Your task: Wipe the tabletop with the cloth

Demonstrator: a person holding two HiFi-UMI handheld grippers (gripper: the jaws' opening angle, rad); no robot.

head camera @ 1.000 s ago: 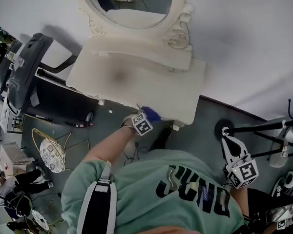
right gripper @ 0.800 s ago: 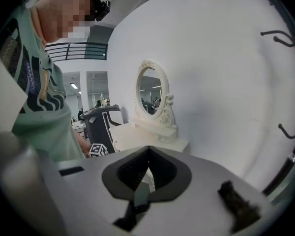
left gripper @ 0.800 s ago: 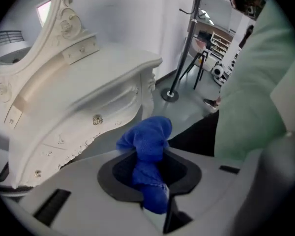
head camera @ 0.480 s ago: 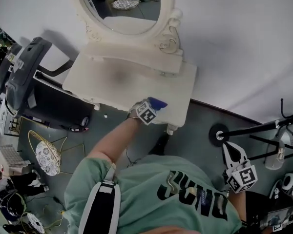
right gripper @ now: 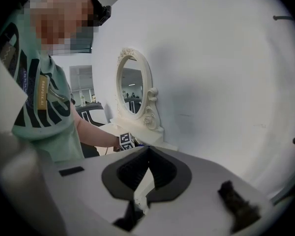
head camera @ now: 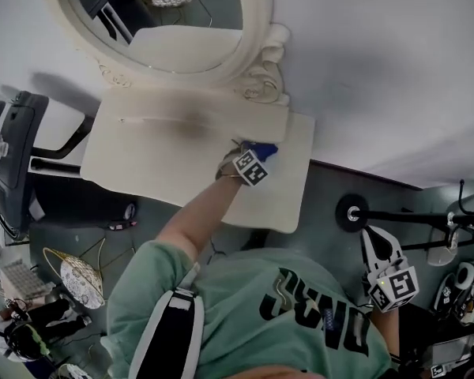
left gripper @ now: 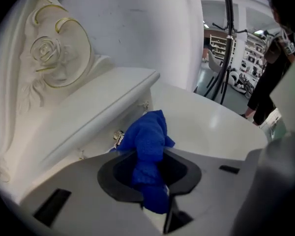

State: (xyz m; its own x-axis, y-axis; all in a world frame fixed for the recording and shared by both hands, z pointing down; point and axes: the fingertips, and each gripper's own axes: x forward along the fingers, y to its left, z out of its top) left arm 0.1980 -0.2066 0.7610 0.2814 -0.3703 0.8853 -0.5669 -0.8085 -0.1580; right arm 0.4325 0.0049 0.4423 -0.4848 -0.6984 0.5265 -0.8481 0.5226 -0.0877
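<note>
White wall (head camera: pixel 379 69) behind a cream table (head camera: pixel 142 160) with a round mirror (head camera: pixel 174 30) on top. Grips a bunched blue cloth (left gripper: pixel 148 132) tight in the left claw (left gripper: pixel 150 154), over the right part of the table. Right in front of the cloth, a raised shelf (left gripper: pixel 88 107) with a small knob (left gripper: pixel 119 137). Off to the left, a black chair (head camera: pixel 12 144). Holds the right claw (right gripper: pixel 148 151) low beside the body, pressed together on nothing, well apart from the table and near a black stand (head camera: pixel 351 210) on the grey floor (head camera: pixel 332 188).
</note>
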